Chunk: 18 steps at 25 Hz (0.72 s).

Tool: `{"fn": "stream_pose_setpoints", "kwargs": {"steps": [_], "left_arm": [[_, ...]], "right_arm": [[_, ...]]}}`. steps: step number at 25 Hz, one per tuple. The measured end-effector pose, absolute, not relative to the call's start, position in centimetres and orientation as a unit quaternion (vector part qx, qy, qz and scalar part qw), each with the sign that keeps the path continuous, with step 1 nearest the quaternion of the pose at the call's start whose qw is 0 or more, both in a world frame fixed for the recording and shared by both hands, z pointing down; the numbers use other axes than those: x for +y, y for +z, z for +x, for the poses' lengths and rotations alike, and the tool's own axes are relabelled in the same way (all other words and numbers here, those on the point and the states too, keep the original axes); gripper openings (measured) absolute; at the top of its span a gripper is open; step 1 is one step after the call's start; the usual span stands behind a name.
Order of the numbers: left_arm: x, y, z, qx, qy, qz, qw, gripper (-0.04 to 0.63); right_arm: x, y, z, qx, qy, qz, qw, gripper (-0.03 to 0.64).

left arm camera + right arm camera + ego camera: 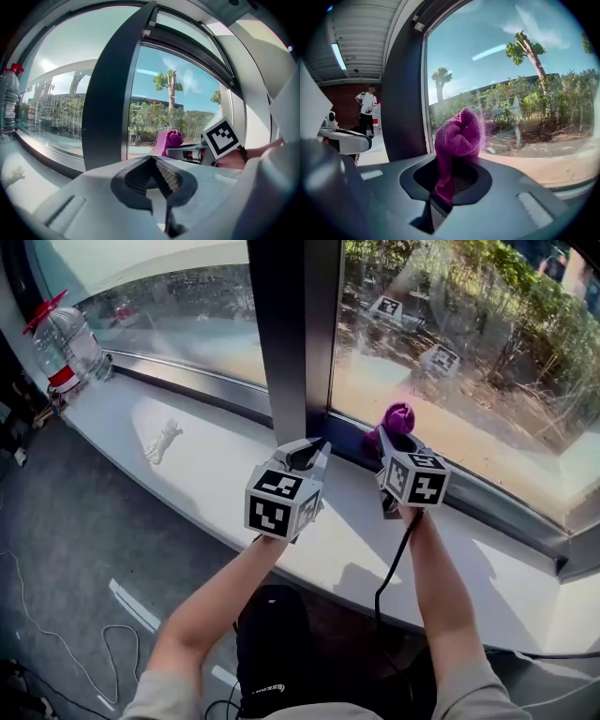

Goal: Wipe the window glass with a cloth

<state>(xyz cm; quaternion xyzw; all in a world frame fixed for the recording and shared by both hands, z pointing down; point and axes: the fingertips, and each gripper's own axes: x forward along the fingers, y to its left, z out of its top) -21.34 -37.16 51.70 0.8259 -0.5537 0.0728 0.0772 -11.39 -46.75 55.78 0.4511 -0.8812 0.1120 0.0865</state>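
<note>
Right gripper view: my right gripper point(449, 183) is clamped on the purple cloth point(458, 136). The cloth's bunched end stands up beyond the jaws, in front of the window glass point(525, 70). I cannot tell whether it touches the pane.

In the head view the cloth point(398, 416) sits low against the right-hand pane, just right of the dark upright frame post point(295, 334) and close above the bottom rail. My right gripper point(394, 439) is over the white windowsill point(216, 479).

My left gripper point(311, 454) hovers just beside it on the left, in front of the post, its tip pointing toward the frame. In the left gripper view my left gripper point(152, 173) has its jaws pressed together with nothing between them, and the cloth point(169, 139) shows beyond, off to the right.

Farther left on the sill lies a small white figure point(164, 440). At the far end stands a clear bottle with a red spray top point(64, 341).
</note>
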Motion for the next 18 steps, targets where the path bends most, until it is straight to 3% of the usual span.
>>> {"fn": "stream_pose_setpoints", "kwargs": {"steps": [8, 18], "left_arm": [[-36.5, 50.5, -24.2, -0.572, 0.063, 0.815, 0.063, 0.000], [-35.2, 49.4, -24.7, -0.576, 0.061, 0.813, 0.057, 0.000]], "right_arm": [[-48.2, 56.4, -19.7, -0.901, 0.105, 0.400, 0.131, 0.074], [-47.7, 56.4, -23.1, -0.923, 0.107, 0.352, 0.116, 0.074]]}}
